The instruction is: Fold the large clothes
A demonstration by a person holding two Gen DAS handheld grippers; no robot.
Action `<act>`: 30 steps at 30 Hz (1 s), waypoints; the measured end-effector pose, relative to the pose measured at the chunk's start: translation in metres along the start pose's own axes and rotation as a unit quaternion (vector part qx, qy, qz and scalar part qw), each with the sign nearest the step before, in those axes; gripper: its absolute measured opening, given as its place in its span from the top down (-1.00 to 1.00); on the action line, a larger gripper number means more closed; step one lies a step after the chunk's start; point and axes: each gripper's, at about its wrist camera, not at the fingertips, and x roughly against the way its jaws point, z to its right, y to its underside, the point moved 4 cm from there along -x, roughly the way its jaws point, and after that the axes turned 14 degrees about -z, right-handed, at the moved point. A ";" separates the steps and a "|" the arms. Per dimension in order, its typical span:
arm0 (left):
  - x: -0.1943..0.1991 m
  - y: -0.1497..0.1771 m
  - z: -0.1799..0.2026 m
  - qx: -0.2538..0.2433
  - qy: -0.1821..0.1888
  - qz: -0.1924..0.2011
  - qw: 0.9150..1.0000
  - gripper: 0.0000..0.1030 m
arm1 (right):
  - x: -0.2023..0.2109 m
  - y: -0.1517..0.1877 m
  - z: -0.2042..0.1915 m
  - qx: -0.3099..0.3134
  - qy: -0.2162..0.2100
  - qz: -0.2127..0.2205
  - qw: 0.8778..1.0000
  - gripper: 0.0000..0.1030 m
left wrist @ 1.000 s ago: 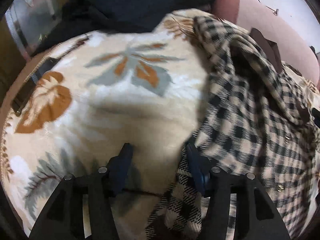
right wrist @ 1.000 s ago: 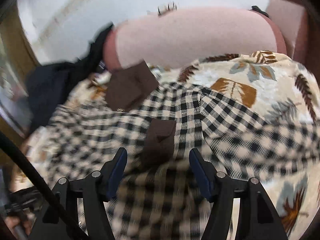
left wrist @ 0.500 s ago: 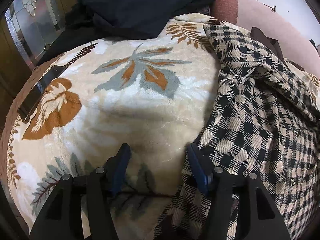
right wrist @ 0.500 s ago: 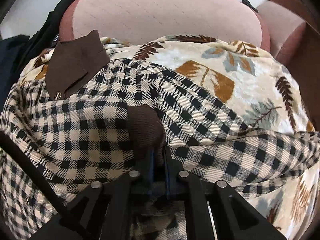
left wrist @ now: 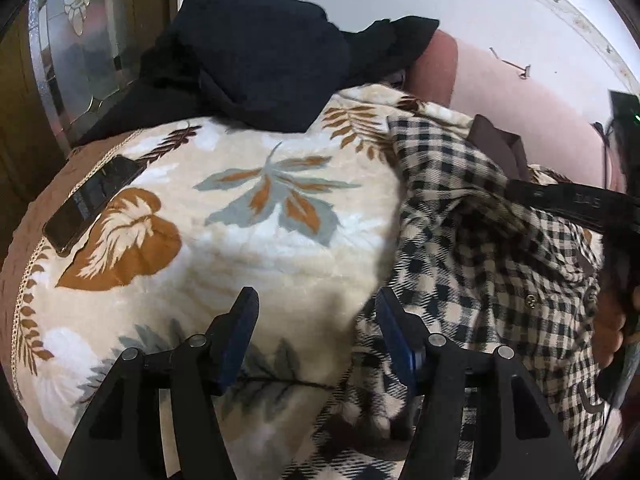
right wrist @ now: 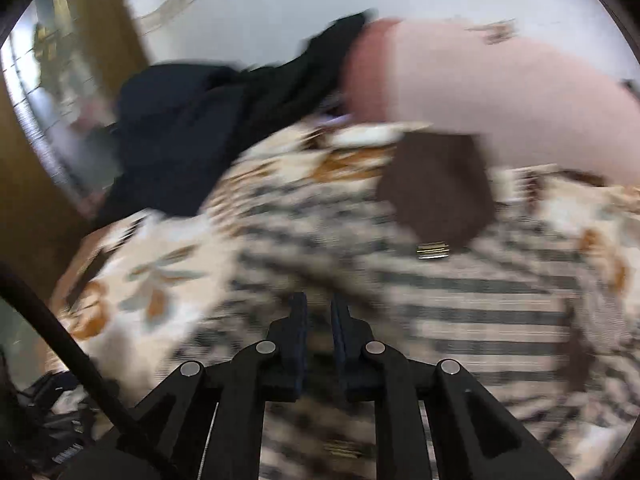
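A large black-and-cream checked shirt [left wrist: 480, 264] with brown trim [right wrist: 436, 188] lies crumpled on a leaf-patterned blanket [left wrist: 240, 240]. My right gripper [right wrist: 319, 300] has its jaws nearly together and still closing, with a pinch of checked fabric [right wrist: 460, 300] between them; this view is blurred by motion. My left gripper [left wrist: 316, 296] hangs open over the blanket, its right finger [left wrist: 394, 328] at the shirt's left edge and nothing gripped between the pads. In the left wrist view the right tool reaches into the shirt from the right, held by a person's hand [left wrist: 608, 320].
A heap of dark clothes [left wrist: 260, 60] lies at the back of the blanket, against the pink sofa back [left wrist: 520, 92]. A black phone [left wrist: 92, 200] rests at the blanket's left edge. A wooden door with patterned glass [left wrist: 72, 60] stands at the left.
My right gripper went from open over the shirt to closed on its fabric by the brown cuff, then swung left with it. The left gripper lifted a little and stayed open.
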 end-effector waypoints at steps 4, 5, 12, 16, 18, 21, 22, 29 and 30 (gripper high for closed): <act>-0.013 0.002 -0.009 0.021 0.020 -0.035 0.999 -0.16 | -0.033 0.006 -0.016 -0.049 -0.015 -0.044 0.998 0.61; -0.015 0.003 -0.010 0.024 0.025 -0.041 0.999 -0.16 | -0.038 0.010 -0.018 -0.062 -0.020 -0.046 0.997 0.59; -0.014 0.002 -0.024 0.047 0.024 -0.040 0.998 -0.16 | -0.068 -0.003 -0.020 -0.115 -0.004 0.004 0.993 -0.17; -0.003 -0.008 -0.050 0.082 0.017 -0.022 0.996 -0.16 | -0.081 -0.017 -0.041 -0.080 -0.021 -0.017 0.996 0.86; 0.003 -0.013 -0.066 0.106 0.010 -0.011 0.994 -0.16 | -0.085 -0.020 -0.062 -0.044 -0.035 -0.023 0.998 0.87; 0.007 -0.020 -0.086 0.136 0.003 0.000 0.991 -0.16 | -0.104 -0.023 -0.085 -0.022 -0.049 -0.045 0.998 0.86; 0.007 -0.022 -0.089 0.141 -0.001 0.002 0.990 -0.16 | -0.110 -0.023 -0.084 -0.031 -0.054 -0.048 0.997 0.81; -0.006 -0.052 -0.067 0.125 0.016 0.004 0.992 -0.16 | -0.064 -0.001 -0.054 -0.060 -0.132 -0.037 0.989 0.40; -0.008 -0.055 -0.058 0.117 0.023 0.005 0.993 -0.16 | -0.048 0.003 -0.046 -0.052 -0.142 -0.026 0.988 0.32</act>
